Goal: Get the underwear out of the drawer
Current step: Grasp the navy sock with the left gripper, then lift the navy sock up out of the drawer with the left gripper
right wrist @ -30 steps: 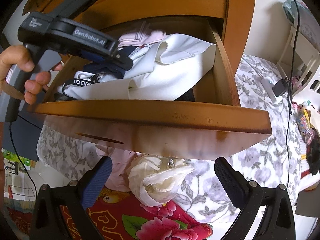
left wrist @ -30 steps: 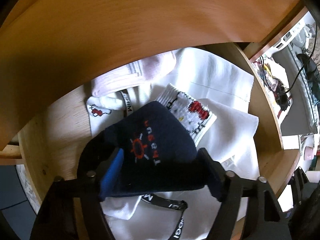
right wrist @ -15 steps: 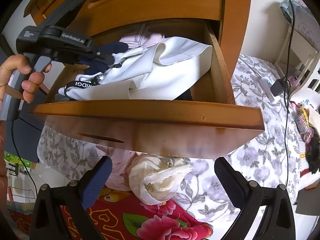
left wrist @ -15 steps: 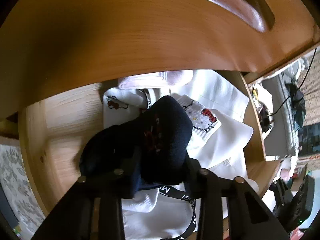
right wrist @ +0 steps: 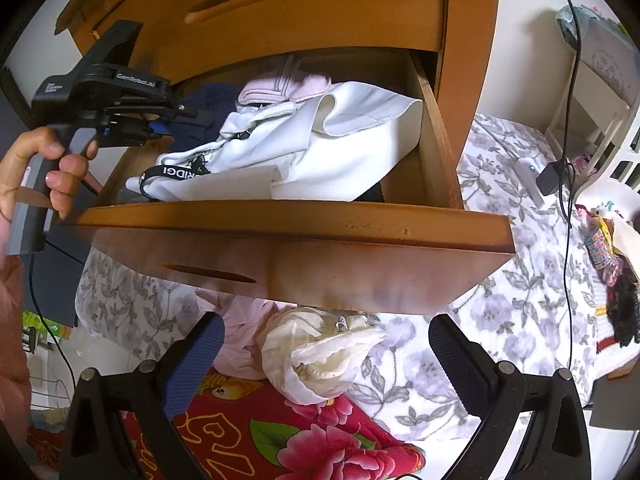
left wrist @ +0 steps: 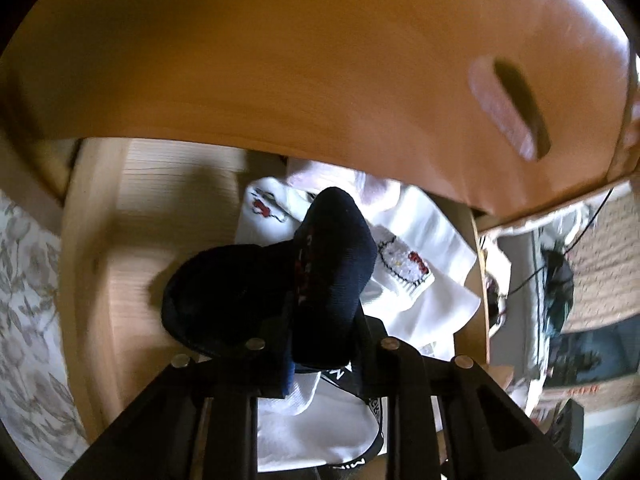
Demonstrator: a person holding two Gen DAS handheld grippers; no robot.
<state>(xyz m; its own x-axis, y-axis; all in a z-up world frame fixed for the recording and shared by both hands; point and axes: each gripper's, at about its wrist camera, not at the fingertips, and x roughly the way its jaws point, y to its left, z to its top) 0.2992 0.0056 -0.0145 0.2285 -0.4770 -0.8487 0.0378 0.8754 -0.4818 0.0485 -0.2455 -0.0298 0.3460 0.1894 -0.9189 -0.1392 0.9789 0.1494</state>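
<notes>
Two fisheye views show a wooden drawer pulled open and full of folded clothes.

From the left wrist camera, the left gripper [left wrist: 320,344] reaches down into the drawer [left wrist: 92,264]. Its jaws are closing, and a bunched piece of navy underwear [left wrist: 276,288] with small red lettering is pinched between them, bulging up above the fingers. The dark cloth sits over the left half of the drawer, partly above bare wooden floor. Just behind it lie white socks [left wrist: 400,268] with a red and black cartoon pattern, resting on folded white cloth [left wrist: 432,232]. A black waistband [left wrist: 372,404] with white letters curls under the gripper. The closed drawer front above [left wrist: 320,60] fills the top of the view.

From the right wrist camera, the right gripper [right wrist: 326,356] hangs in front of and below the drawer front [right wrist: 304,256], its jaws spread wide with nothing between them. Beneath it lie a crumpled cream garment [right wrist: 320,356], pink cloth, a red flowered blanket [right wrist: 280,436] and a grey floral bedsheet [right wrist: 500,308]. Inside the drawer, white garments [right wrist: 312,148] are heaped, with a pale pink item [right wrist: 288,80] behind. At the left, a person's hand [right wrist: 36,176] holds the left gripper's handle, its fingers reaching into the drawer's left side where the navy cloth shows.
</notes>
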